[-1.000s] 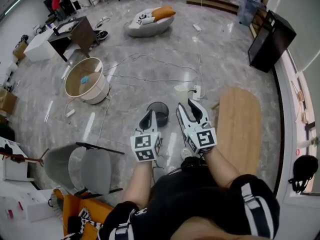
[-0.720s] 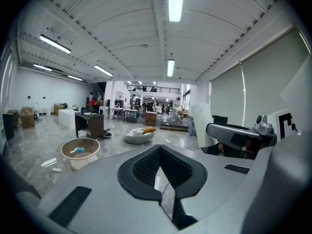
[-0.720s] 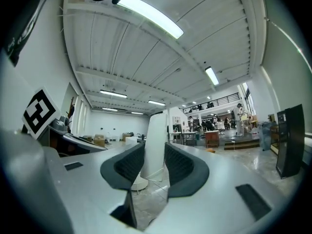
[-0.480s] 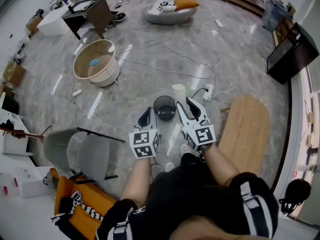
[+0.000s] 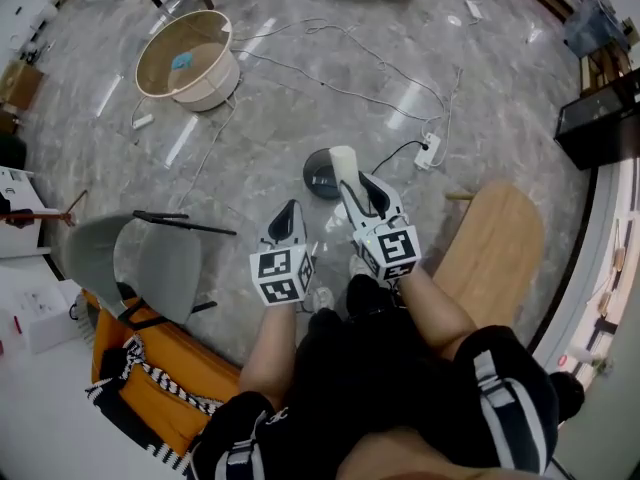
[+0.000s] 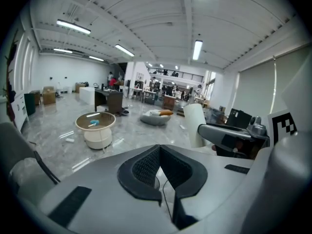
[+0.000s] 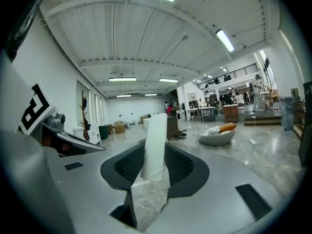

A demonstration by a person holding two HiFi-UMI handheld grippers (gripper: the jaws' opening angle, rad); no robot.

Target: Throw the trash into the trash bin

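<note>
trash cup (image 5: 343, 166): white, smooth, tapered paper tube, clamped low on its wall between the ribbed black pads of the right gripper (image 5: 364, 190). in the head view it overlaps the right edge of the trash bin (image 5: 316, 176).

floor (image 5: 300, 98): grey, marbled, polished, streaked with light reflections. the head view alone shows it from above.

ceiling (image 7: 146, 43): white, ribbed, with tube lights. it appears in the two gripper views only.

wooden table (image 5: 492, 253): pale, long oval top, just right of the right gripper.

chairs (image 5: 150, 268): two grey rounded shells on dark frames, left of the left gripper (image 5: 289, 211).

round table (image 5: 185, 60): low cream drum with a tan top and a small blue item on it, well apart from the bin. the left gripper view shows it from the side.

beanbag: grey with an orange cushion, clear only in the gripper views.

trash bin: small, dark, round, open-topped, seen only from the head.

left gripper: grey shell with a marker cube, pads drawn together at the tips, nothing between them.

power strip (image 5: 432, 151): white, with thin cables trailing across the floor.
</note>
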